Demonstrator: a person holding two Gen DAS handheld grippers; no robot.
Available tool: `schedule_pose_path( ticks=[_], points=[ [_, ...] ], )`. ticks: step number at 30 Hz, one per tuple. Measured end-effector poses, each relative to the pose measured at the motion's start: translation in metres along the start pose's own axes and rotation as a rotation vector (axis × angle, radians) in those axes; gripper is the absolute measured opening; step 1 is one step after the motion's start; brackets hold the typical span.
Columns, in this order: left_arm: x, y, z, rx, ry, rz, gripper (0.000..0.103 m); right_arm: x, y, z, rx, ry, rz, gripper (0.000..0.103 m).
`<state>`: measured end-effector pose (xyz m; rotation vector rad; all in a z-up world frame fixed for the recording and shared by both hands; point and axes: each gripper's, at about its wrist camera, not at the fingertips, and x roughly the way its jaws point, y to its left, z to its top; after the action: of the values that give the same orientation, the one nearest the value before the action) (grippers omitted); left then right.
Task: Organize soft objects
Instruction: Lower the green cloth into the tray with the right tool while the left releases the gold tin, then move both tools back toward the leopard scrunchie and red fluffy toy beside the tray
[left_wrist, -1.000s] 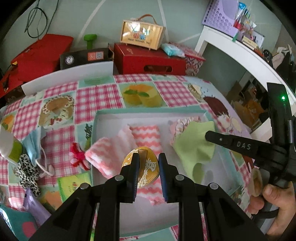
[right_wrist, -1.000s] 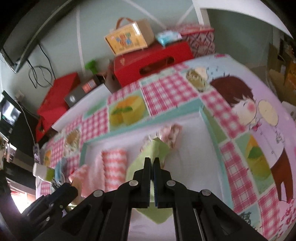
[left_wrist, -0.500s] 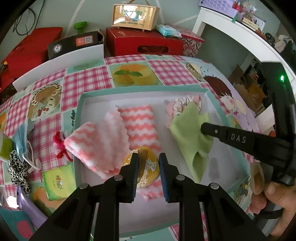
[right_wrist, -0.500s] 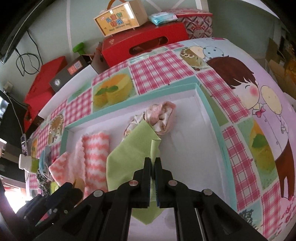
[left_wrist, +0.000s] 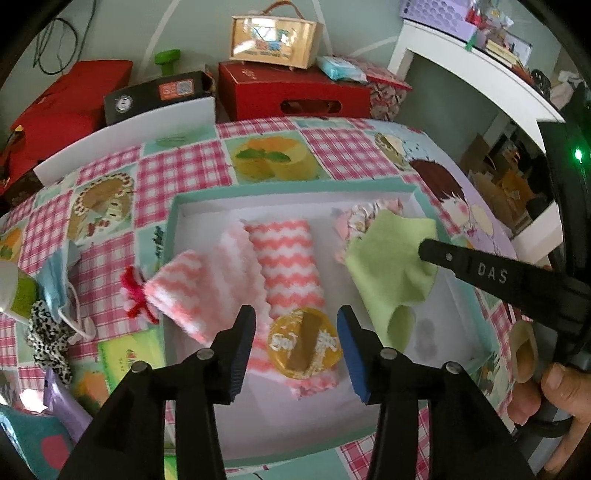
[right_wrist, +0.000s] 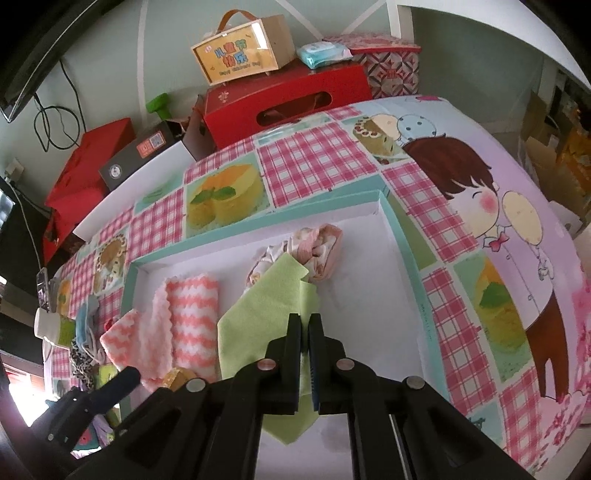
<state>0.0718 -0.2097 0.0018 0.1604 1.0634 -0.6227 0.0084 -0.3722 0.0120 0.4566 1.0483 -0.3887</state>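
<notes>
The surface (left_wrist: 177, 173) wears a pink-checked cloth printed with cakes and a cartoon child. On it lies a shallow tray (left_wrist: 173, 221) with a teal rim and white floor, which holds the soft things. Largest among these is my pink-and-white zigzag towel (left_wrist: 284, 266), lying lengthwise left of the tray's middle; a second zigzag cloth (left_wrist: 184, 288) tied with a red bow overlaps its left edge and hangs over the tray wall. To the right, the green cloth (right_wrist: 258, 325) is draped over a crumpled floral fabric (right_wrist: 317, 251) near the far wall. My right hand-held gripper (right_wrist: 304, 332) is closed on the green cloth's edge, the fabric pinched between its fingers. My left hand-held gripper (left_wrist: 297, 328) stands wide apart, its fingers on either side of a gold foil disc (left_wrist: 304, 343) without touching it; the disc rests on the near end of the zigzag towel. Outside the tray, to the left, lie a blue face mask (left_wrist: 55, 273) and a leopard-print scrap (left_wrist: 46, 339).
</notes>
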Motion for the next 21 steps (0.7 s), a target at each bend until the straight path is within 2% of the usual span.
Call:
schedule_pose_path(
  ticks=[6,8,10,15,17,19,21],
  points=[
    [-0.012,0.022,0.004,-0.067,-0.030,0.050,0.052,-0.003,-0.002,0.000,0.007,-0.006,-0.011,0.006],
    [-0.013,0.034,0.005,-0.111,-0.023,0.077,0.053,-0.002,-0.003,0.000,0.012,-0.002,-0.016,0.013],
    [-0.013,0.043,0.005,-0.145,-0.018,0.104,0.053,-0.001,-0.003,0.000,0.014,-0.002,-0.021,0.027],
    [-0.009,0.073,0.000,-0.259,0.015,0.160,0.055,0.000,-0.001,0.000,0.011,0.001,-0.024,0.030],
    [-0.007,0.084,-0.002,-0.306,0.025,0.181,0.065,0.000,0.000,0.000,0.008,0.003,-0.025,0.036],
    [-0.008,0.091,-0.004,-0.336,0.025,0.200,0.067,0.000,0.002,-0.001,0.004,0.000,-0.029,0.056],
    [-0.008,0.099,-0.006,-0.368,0.022,0.213,0.067,0.000,0.003,0.000,0.001,-0.004,-0.036,0.060]
  ],
)
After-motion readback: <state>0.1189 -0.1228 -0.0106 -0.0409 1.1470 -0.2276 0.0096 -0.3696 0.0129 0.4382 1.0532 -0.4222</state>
